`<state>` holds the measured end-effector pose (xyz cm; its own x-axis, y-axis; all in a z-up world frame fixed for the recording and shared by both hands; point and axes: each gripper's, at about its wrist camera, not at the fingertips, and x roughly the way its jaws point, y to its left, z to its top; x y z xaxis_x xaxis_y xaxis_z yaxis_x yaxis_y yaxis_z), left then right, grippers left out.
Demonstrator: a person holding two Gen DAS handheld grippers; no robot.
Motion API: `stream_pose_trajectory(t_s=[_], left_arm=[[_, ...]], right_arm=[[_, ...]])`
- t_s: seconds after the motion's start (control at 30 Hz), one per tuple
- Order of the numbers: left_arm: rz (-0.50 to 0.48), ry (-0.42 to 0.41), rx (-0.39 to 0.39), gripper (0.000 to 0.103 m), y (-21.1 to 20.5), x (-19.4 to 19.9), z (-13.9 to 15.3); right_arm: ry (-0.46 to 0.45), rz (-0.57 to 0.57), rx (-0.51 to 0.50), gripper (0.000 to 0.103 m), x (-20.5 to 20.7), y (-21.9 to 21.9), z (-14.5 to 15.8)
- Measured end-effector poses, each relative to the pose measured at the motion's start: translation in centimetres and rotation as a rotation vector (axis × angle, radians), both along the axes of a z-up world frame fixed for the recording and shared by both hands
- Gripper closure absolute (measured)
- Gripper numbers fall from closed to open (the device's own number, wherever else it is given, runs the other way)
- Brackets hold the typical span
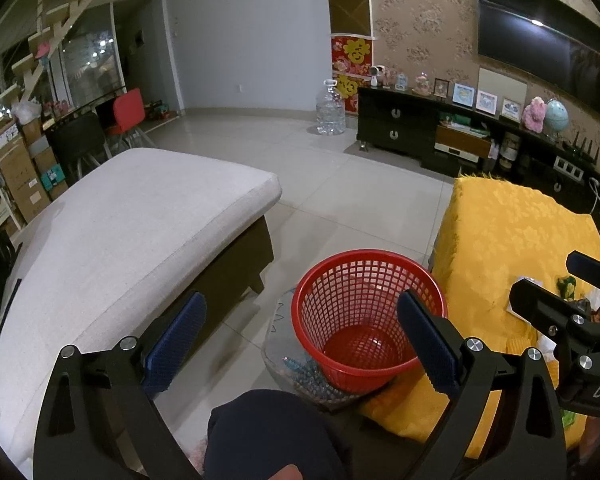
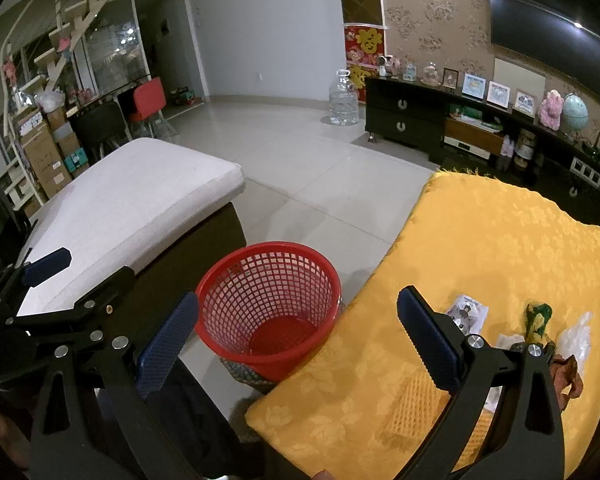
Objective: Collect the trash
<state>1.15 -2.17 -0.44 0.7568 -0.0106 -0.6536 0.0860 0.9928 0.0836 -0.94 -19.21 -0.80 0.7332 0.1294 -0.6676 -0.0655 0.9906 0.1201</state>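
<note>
Waiting empty, the red basket [image 2: 268, 312] sits on the floor at nine o'clock from the yellow table [image 2: 500, 240]; wrappers [image 2: 466, 314] lie uncollected at three o'clock. Left gripper [image 1: 300, 344] and right gripper [image 2: 296, 340] gape wide, holding nothing.

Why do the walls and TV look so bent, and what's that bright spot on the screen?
Both wrist views use fisheye lenses, so the edges curve and the corners go black. In the left wrist view the TV bows and carries a glare spot from a room light; the right wrist view shows the same.
</note>
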Motion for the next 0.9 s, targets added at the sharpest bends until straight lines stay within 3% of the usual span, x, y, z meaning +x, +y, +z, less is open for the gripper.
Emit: stream_pose_trajectory(t_s=[0.9], left_arm=[[0.002,-0.001,-0.001,0.010,-0.09,-0.07,-0.08]], right_arm=[[-0.003,0.019,-0.008,0.006,-0.57,0.43,0.05]])
